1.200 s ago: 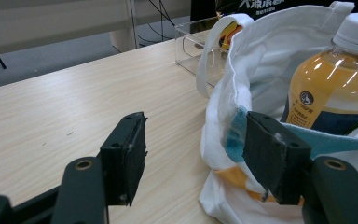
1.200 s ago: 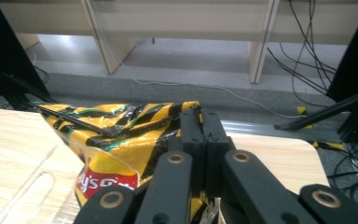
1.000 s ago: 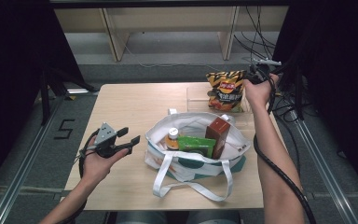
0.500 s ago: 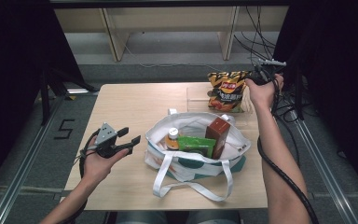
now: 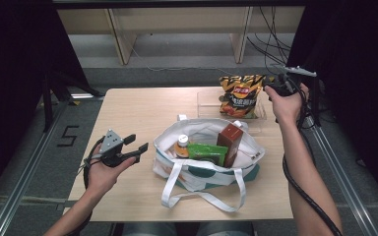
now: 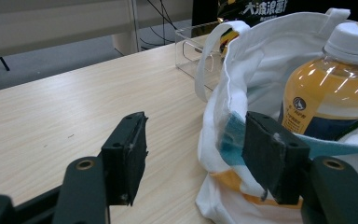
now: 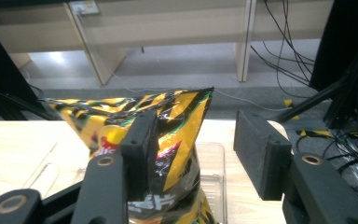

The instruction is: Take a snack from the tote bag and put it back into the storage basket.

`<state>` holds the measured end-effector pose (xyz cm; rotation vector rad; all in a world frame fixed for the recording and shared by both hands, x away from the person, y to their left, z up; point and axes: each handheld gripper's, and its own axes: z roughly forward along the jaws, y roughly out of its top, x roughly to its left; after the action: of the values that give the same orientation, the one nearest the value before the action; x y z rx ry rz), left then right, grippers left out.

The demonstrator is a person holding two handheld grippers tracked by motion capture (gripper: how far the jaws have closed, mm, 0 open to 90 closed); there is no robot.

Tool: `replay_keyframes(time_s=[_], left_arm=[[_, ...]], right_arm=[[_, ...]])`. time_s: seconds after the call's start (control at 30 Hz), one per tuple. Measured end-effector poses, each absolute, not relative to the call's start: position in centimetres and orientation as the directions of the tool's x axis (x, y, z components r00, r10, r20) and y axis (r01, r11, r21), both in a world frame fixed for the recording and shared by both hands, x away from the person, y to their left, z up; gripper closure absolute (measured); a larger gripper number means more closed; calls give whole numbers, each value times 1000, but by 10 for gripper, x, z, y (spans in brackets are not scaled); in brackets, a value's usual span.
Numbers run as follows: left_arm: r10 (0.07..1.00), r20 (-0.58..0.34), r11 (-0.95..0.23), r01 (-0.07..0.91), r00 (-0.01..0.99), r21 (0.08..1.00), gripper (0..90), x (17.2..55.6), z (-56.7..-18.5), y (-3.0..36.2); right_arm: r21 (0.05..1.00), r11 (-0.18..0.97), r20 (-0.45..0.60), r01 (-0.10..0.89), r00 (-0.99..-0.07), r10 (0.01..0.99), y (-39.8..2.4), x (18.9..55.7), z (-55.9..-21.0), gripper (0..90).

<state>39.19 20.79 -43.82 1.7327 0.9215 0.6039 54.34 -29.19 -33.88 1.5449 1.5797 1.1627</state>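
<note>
Pale wood table (image 5: pixel 138 113) spans the centre of the high view. White tote bag (image 5: pixel 202 162) sits lower centre of it, mouth open, handles trailing toward the bottom edge. Inside: brown carton (image 5: pixel 229 142) upright at right, green packet (image 5: pixel 206 152) in the middle, orange drink bottle (image 5: pixel 181 146) at left.

Clear tray (image 5: pixel 206 103) in the upper right of the table. Chip bag (image 5: pixel 240 94), yellow and black, stands upright in it, leaning a little.

Right gripper (image 5: pixel 275 88), upper right of the high view, just beside the chip bag's right edge. Jaws apart, nothing between the pads; in the right gripper view the chip bag (image 7: pixel 158 140) stands behind the left jaw, free of it.

Left gripper (image 5: pixel 135 147), lower left, jaws spread wide and empty, pointing at the tote's left wall. In the left gripper view the bottle (image 6: pixel 328 93) and the bag cloth lie just beyond the right jaw.

Risk, as I judge it: the chip bag is light and top-heavy and could tip off the shallow tray. The right gripper's trailing cable could also brush it as the hand pulls away.

Against the earlier frames: right gripper was pinched on the chip bag's top corner; its jaws have just been opening and the hand has drawn slightly right. Left hand unchanged.
</note>
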Motion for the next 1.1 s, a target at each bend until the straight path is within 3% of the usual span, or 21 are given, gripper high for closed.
replay_keyframes(time_s=[1.1], left_arm=[[811, -28, -178, 293, 584, 939, 394, 392, -439, 207]], right_arm=[[917, 11, 130, 399, -325, 937, -278, 453, -347, 454]])
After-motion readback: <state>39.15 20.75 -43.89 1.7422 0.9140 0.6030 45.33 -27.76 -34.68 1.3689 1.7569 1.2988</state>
